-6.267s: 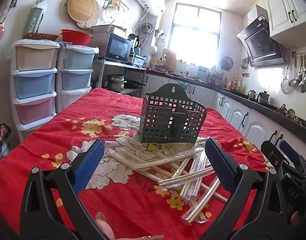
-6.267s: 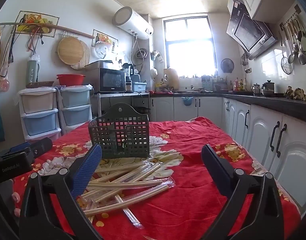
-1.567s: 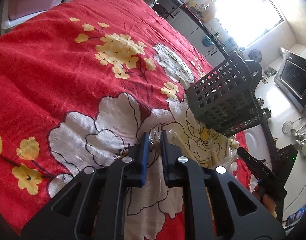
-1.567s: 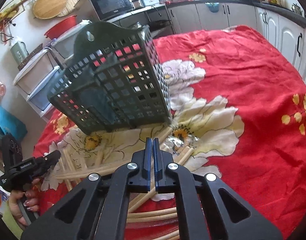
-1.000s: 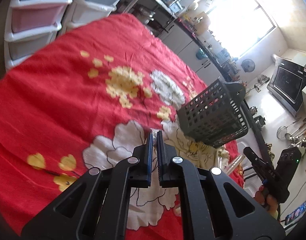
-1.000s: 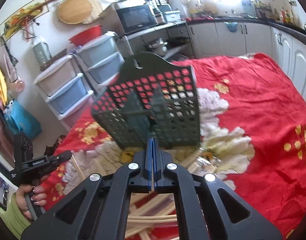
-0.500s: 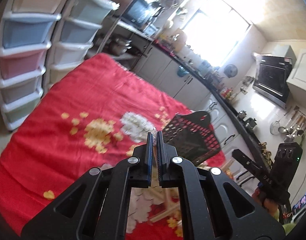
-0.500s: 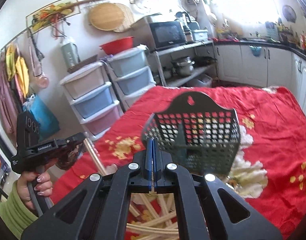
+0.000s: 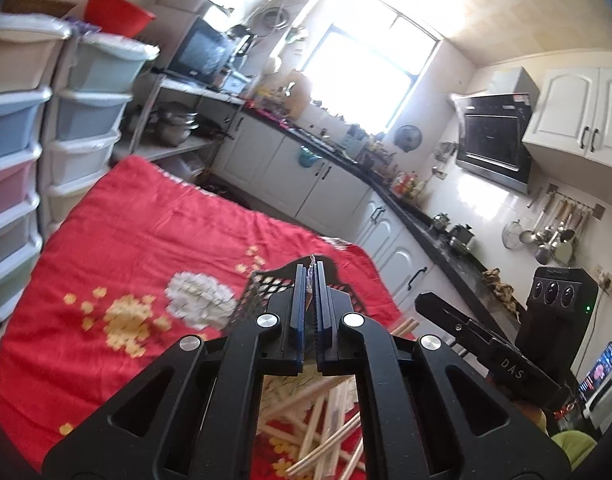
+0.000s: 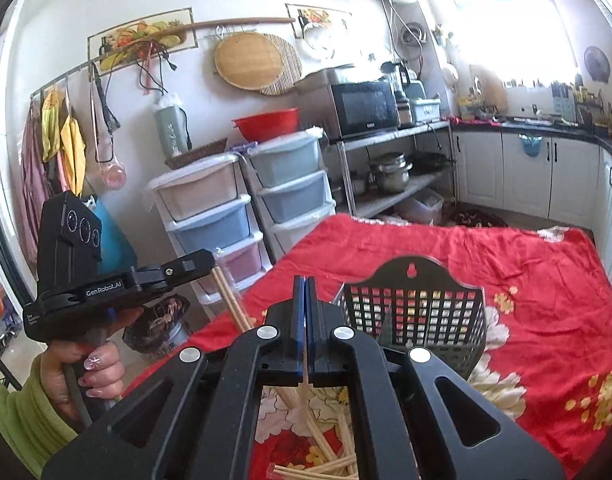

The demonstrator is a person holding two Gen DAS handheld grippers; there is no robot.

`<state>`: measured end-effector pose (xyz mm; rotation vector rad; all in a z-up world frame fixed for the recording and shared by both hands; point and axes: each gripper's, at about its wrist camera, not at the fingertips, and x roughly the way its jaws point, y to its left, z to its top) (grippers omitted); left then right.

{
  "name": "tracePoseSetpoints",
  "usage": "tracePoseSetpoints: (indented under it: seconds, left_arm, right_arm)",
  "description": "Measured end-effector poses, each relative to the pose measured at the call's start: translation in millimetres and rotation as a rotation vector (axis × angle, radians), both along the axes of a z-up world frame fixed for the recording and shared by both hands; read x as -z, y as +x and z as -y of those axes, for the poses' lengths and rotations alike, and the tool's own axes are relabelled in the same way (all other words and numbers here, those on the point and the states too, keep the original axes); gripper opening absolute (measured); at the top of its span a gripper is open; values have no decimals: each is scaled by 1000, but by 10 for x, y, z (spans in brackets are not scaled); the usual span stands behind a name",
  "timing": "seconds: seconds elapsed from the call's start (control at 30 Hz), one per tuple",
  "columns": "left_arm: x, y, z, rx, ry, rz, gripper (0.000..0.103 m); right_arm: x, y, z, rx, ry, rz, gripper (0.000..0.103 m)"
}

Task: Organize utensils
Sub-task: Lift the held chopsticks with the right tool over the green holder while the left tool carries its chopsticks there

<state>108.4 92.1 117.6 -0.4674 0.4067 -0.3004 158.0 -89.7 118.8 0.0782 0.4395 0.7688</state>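
Observation:
Both grippers hang above the red flowered tablecloth (image 10: pixel 545 280). My left gripper (image 9: pixel 310 276) is shut on a plastic-wrapped chopstick pair, whose clear wrapper tip (image 9: pixel 312 259) pokes out past the pads. In the right wrist view that left gripper (image 10: pixel 204 262) holds the pair (image 10: pixel 230 300) slanting downward. My right gripper (image 10: pixel 304 284) is shut on a thin wrapped chopstick (image 10: pixel 304 376) that runs down between its fingers. The dark slotted utensil basket (image 10: pixel 417 320) stands on the cloth just beyond the right gripper, partly hidden behind the left fingers (image 9: pixel 262 292). Several wrapped chopsticks (image 9: pixel 325 420) lie below.
Stacked plastic drawer units (image 10: pixel 210 216) stand left of the table, beside a metal shelf with a microwave (image 10: pixel 363 108). White cabinets and a dark counter (image 9: pixel 425 224) run along the far and right sides. A hand in a green sleeve (image 10: pixel 86 364) grips the left tool.
Both grippers have risen from the table, each still shut on wrapped chopsticks, and tilted toward level. The basket and pile now sit lower in both views.

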Motion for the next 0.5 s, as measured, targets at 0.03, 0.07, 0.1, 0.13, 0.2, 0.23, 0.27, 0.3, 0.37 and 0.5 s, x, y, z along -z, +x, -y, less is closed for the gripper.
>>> tracePoseSetpoints:
  seconds: [0.03, 0.07, 0.1, 0.13, 0.2, 0.23, 0.27, 0.3, 0.37, 0.5]
  left_arm:
    - [-20, 8, 19, 6, 4, 7, 1]
    - [-51, 18, 42, 12, 9, 14, 1]
    - [-81, 33, 65, 18, 14, 22, 1]
    - [-118, 44, 99, 28, 18, 30, 1]
    - [-189, 75, 161, 48, 25, 47, 1]
    - [-217, 84, 179, 52, 28, 52, 1]
    - [-255, 102, 207, 59, 32, 61, 1]
    - [-275, 105, 216, 65, 33, 67, 1]
    - [-360, 133, 278, 76, 41, 85, 1]
    - [-493, 191, 375, 95, 50, 120, 1]
  right_arm:
    - [-41, -11, 21, 5, 3, 11, 1]
    - [-63, -10, 34, 8, 4, 16, 1]
    - [-87, -6, 50, 13, 6, 22, 1]
    - [-114, -7, 64, 16, 7, 28, 1]
    - [-175, -11, 117, 27, 13, 46, 1]
    - [-205, -9, 143, 33, 16, 53, 1]
    - [-235, -4, 165, 40, 19, 59, 1]
    - [-255, -3, 183, 45, 21, 63, 1]
    - [-313, 0, 237, 56, 26, 75, 1]
    - [-420, 15, 330, 75, 41, 99, 1]
